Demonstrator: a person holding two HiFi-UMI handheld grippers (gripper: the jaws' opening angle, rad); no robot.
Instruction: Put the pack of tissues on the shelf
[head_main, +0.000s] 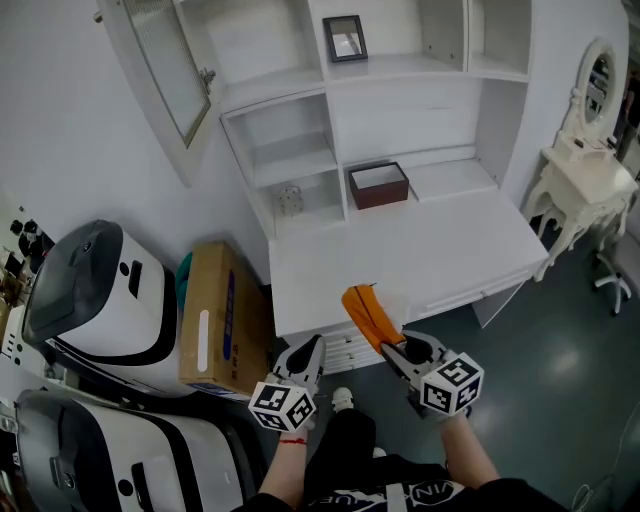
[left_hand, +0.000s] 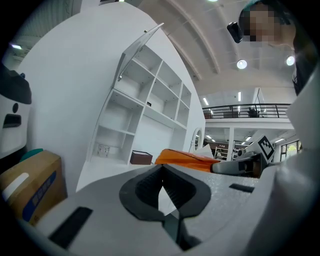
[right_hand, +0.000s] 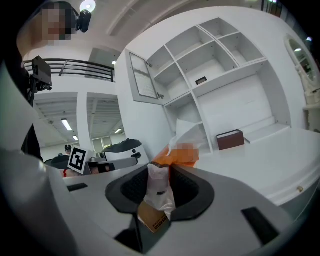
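- Nearest, at the bottom edge of the head view, the person's dark-clad legs and both forearms show above a dark, glossy floor (head_main: 560, 380).
- Just above them, the left gripper (head_main: 308, 350) is clenched on nothing; its own view shows the pads met at the tips, with only the white desk behind.
- Beside it, lower centre, the right gripper (head_main: 392, 352) is grasping the pack of tissues (head_main: 362, 312), an orange and white pack squeezed between its pads and sticking out over the front edge of the white desk (head_main: 420, 255).
- To the left of the desk, a cardboard box (head_main: 215, 320) stands on the floor, with two white-and-grey machines (head_main: 95, 300) filling the lower left.
- Further back, mid-frame, a dark brown box (head_main: 378, 185) sits at the rear of the desk, against the white shelf unit (head_main: 300, 90).
- Left of that box, a low compartment holds a small clear object (head_main: 290, 200); what it is cannot be told.
- Higher up, a dark picture frame (head_main: 345, 38) stands on an upper shelf, and a glazed door (head_main: 175, 65) hangs open at the upper left.
- At the far right, a white dressing table (head_main: 590, 175) with an oval mirror stands apart from the desk.
- Farthest off, the gripper views show a large hall with ceiling lights and a railed balcony (left_hand: 250, 111).
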